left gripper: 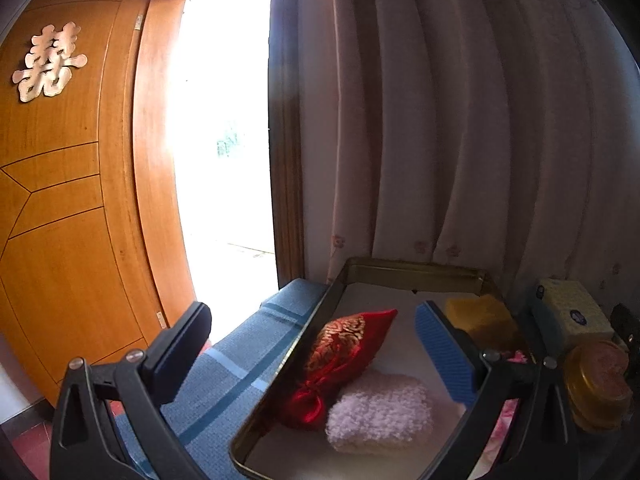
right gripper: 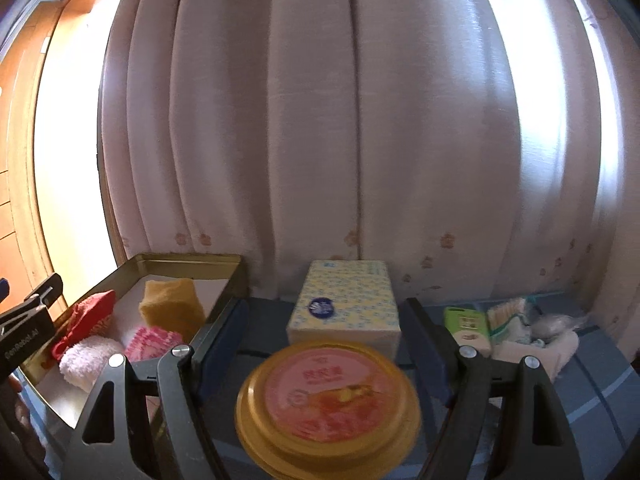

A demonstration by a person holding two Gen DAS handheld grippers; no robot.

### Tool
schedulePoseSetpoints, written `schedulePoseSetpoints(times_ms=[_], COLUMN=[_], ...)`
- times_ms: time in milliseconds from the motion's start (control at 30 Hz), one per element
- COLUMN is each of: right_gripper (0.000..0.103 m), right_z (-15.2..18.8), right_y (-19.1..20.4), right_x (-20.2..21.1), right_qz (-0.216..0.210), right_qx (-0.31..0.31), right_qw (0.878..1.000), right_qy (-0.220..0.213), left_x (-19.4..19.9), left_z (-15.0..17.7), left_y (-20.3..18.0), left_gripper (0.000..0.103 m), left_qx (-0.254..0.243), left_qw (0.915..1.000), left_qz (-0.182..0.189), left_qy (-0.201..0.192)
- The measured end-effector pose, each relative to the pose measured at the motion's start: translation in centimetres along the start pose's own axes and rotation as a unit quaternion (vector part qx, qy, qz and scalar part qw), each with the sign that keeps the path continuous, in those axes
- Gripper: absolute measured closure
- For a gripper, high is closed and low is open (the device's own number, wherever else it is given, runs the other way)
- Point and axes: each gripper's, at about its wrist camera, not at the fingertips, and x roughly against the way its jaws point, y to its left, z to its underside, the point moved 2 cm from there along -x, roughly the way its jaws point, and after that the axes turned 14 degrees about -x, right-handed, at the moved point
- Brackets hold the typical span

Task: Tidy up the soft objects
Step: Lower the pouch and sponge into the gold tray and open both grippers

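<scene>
Soft things lay together in the gold tin tray (left gripper: 416, 266) when you stopped here. Inside it you had a red pouch (left gripper: 344, 356), a fluffy pink cloth (left gripper: 380, 412) just beside the pouch, and a yellow sponge (left gripper: 480, 316) near the back wall. From your right side you could also see a pink and white knitted piece (right gripper: 154, 340) in the tray, next to the sponge.

Your left gripper (left gripper: 308, 332) was held over the left side of the tray. Its two fingers stood far apart, one out over the blue cloth (left gripper: 240, 360) on the table and one with a blue pad (left gripper: 444, 352) over the tray. Nothing was between them but the tray's rim and the red pouch below, and they pressed on nothing.

Your right gripper (right gripper: 324, 328) had its fingers wide apart too. A round yellow tub with a pink lid (right gripper: 328, 396) sat low between them, close to the camera and a bit blurry. You could not tell if the fingers touched it. Just behind the tub stood a pack of tissues (right gripper: 346, 304). Off to the right lay a green packet (right gripper: 466, 322) and a heap of small bagged things (right gripper: 532, 328). A pale pink curtain (right gripper: 320, 120) hung behind it all.
</scene>
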Motion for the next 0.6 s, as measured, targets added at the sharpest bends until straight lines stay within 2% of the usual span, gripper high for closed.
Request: schedulePoseSetpoints(times_ms=[267,600], right_gripper=[0.023,0.023], right_z=[-0.4,-0.8], right_y=[-2.1,-5.1], right_x=[1.1,2.4], right_qz=[0.010,0.025], right_qx=[0.002,-0.003], right_qw=[1.000,0.999], right_qy=[-0.007,-0.023], left_x=[1.8,4.6], left_z=[0.0,0.1], left_y=[-1.7,-5.7], left_gripper=[0.001,0.001], left_qx=[0.000,-0.013], left_qw=[1.0000,0.9988], left_qz=[0.008,0.045], left_qy=[-0.006,-0.015])
